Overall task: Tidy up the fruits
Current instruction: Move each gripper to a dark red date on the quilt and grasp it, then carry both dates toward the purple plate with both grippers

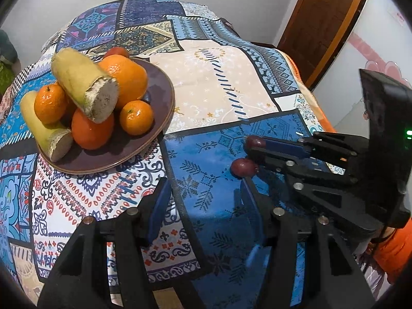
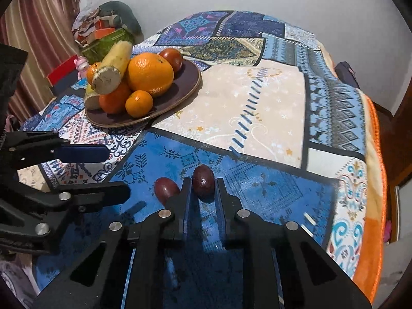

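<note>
Two dark plums are left on the blue patch of the table, lower middle of frame. One plum (image 2: 203,180) sits gripped in the right claw (image 2: 203,184); the other plum (image 2: 166,187) lies just beside it. The left claw (image 1: 203,203) hangs open. The plate (image 2: 180,95), upper left, already looks mostly loaded.

Home: patchwork tablecloth (image 1: 219,82), wooden door (image 1: 322,25).

Fruit-piled plate (image 2: 185,95) far left on table (image 2: 257,97); two plums (image 2: 203,180) near, side by side.

right gripper (image 1: 253,154) fingers pinch one dark red fruit (image 1: 255,142) — another (image 1: 243,167) lies just beside.
</note>
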The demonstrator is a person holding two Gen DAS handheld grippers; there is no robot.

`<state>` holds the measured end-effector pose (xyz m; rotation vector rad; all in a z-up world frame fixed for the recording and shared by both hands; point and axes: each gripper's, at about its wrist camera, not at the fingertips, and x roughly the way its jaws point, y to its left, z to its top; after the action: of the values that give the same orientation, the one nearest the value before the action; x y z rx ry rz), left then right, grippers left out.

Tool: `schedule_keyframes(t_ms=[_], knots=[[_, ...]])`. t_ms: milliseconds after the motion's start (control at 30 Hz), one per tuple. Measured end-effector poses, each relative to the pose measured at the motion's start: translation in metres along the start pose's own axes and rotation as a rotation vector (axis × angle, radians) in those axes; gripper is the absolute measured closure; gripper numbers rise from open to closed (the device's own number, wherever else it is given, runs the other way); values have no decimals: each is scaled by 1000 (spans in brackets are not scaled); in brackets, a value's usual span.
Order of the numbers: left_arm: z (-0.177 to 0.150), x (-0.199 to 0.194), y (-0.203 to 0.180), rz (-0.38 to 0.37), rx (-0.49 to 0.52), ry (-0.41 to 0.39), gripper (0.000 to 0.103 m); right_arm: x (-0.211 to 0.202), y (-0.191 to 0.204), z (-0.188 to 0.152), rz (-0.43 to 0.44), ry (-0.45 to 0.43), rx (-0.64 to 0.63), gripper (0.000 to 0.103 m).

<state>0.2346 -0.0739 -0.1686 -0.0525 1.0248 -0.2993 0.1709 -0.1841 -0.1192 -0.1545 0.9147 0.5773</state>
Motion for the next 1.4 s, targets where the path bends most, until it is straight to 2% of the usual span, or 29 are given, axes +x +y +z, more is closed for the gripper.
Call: schedule_keyframes(t_ms=[333, 500, 633, 667, 733, 1000, 1400], knots=[[8, 20, -27, -30, 47, 55, 47, -32, -16, -10, -8, -32, 36, 88], [14, 31, -39, -9, 82, 61, 53, -37, -22, -12, -5, -44, 57, 88], [17, 39, -45, 8, 108, 66, 62, -38, -24, -13, -2, -49, 67, 87], [17, 40, -46, 13, 114, 60, 68, -38, -25, -13, 0, -49, 70, 87], [17, 41, -47, 11, 117, 57, 74, -37, -25, -13, 2, -48, 73, 87], [15, 27, -35, -16, 75, 36, 74, -38, -18, -10, 8, -58, 63, 87], [6, -30, 24, 46, -6, -49, 74, -30, 14, 7, 46, -75, 29, 88]])
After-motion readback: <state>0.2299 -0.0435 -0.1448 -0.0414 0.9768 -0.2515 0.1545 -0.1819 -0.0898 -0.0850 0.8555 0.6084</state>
